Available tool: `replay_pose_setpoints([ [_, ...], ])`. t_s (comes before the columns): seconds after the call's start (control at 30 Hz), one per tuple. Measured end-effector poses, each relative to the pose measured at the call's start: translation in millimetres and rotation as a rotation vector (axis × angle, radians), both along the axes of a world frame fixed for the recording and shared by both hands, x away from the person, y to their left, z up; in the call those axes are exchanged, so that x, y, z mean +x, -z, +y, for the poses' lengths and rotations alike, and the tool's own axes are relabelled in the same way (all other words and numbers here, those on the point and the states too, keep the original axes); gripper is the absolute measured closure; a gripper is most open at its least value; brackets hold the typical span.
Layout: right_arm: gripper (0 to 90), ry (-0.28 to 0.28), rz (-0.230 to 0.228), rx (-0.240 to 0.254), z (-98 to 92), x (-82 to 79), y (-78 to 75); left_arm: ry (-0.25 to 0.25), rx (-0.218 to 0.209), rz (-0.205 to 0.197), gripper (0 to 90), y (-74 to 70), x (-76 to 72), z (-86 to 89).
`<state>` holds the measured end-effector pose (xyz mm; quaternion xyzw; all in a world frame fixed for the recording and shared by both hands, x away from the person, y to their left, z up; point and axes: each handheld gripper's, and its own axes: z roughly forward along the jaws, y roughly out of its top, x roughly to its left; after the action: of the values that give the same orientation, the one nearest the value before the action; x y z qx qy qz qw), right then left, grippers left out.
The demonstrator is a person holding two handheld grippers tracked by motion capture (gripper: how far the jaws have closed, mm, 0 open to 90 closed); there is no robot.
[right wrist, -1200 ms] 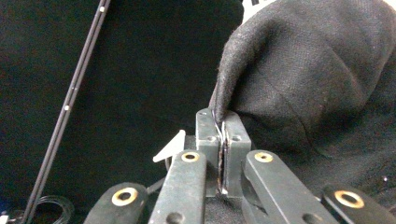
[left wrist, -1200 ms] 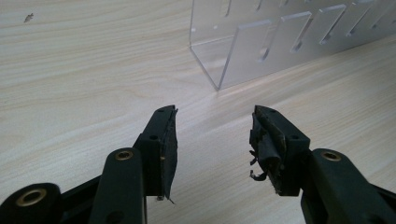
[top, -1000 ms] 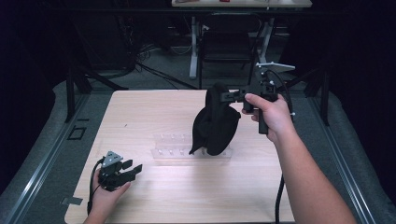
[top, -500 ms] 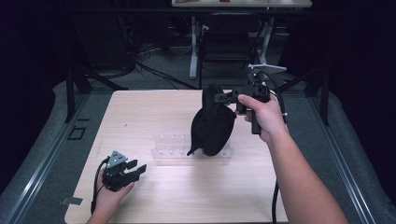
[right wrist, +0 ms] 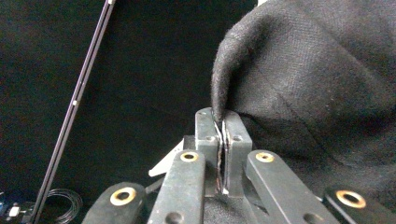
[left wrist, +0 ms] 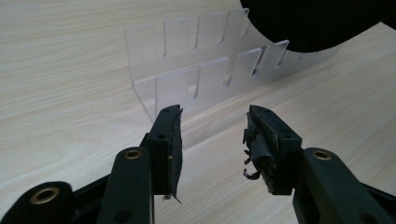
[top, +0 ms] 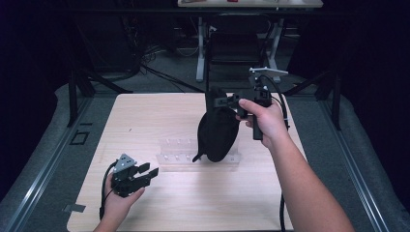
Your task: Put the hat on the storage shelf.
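A black cloth pouch [top: 217, 133] hangs above the table's middle, pinched at its top edge by my right gripper [top: 220, 102]. In the right gripper view the jaws are shut on a fold of the black cloth [right wrist: 308, 79], my right gripper [right wrist: 222, 122] holding its rim. The pouch's bottom hangs over a clear acrylic slotted rack [top: 174, 154] lying on the table. My left gripper [top: 151, 170] rests near the front left, open, pointing at the rack. In the left gripper view my left gripper [left wrist: 212, 126] has nothing between its jaws, the clear rack [left wrist: 196, 70] just beyond and the pouch [left wrist: 317, 23] at top right.
The light wooden table [top: 145, 116] has bare room at its left and front. Dark floor, cables and a desk's legs [top: 200, 43] lie behind the table. The person's right forearm [top: 304, 183] crosses the table's right front.
My right gripper has carried the pouch left and slightly toward the table's middle. My left gripper has shifted right and a little nearer the rack.
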<state>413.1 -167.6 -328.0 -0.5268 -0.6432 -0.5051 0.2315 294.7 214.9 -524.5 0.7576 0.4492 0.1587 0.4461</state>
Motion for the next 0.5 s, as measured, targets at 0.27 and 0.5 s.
replay_pose_setpoints([
  [0.27,87.4,-0.006,0.005,0.012,4.0,1.3,1.0,0.049,0.039,-0.030,56.3,-18.3,3.4,-14.9],
  [0.5,87.3,-0.012,0.004,0.024,9.6,1.6,1.8,0.084,0.051,-0.050,56.3,-33.1,4.8,-29.6],
])
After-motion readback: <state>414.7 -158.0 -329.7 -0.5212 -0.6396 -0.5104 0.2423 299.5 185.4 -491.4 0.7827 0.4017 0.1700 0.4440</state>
